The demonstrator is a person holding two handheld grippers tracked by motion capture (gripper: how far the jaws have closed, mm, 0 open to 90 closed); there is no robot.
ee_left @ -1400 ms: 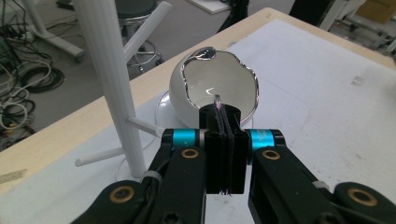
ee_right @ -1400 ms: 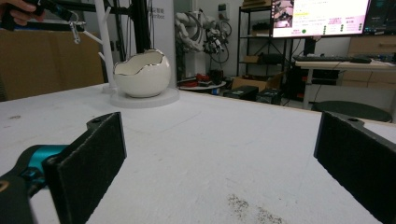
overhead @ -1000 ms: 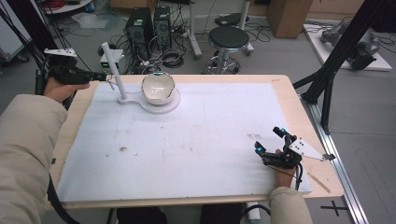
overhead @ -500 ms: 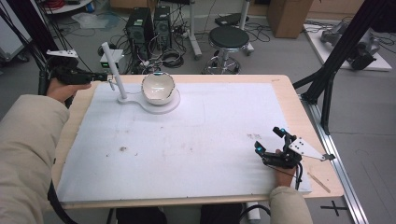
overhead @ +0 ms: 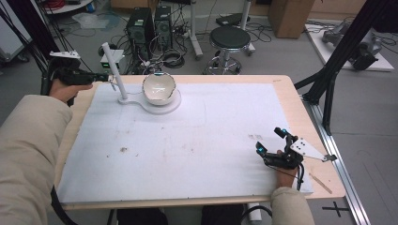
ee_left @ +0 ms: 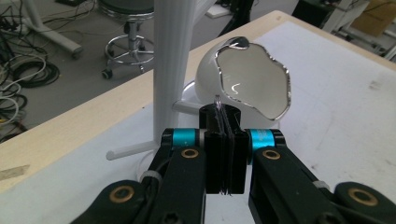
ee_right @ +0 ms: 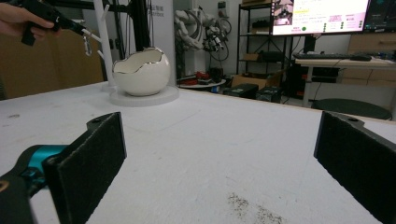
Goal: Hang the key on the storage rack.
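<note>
A white post stand with short pegs rises from a flat base that joins a round white disc. On that disc sits a white egg-shaped bowl with a jagged silver rim. My left gripper hovers at the post's left side, shut on a small thin wire loop. The right gripper view shows that loop dangling below the left gripper, close to the post. My right gripper rests open on the mat near the front right, nothing between its pads.
A white mat covers most of the wooden table, with dark specks on it. Beyond the far edge stand a stool, computer towers and cables. A black frame leg stands at the right.
My left gripper has drifted slightly right toward the post with the loop still pinched. The right gripper has not moved.
</note>
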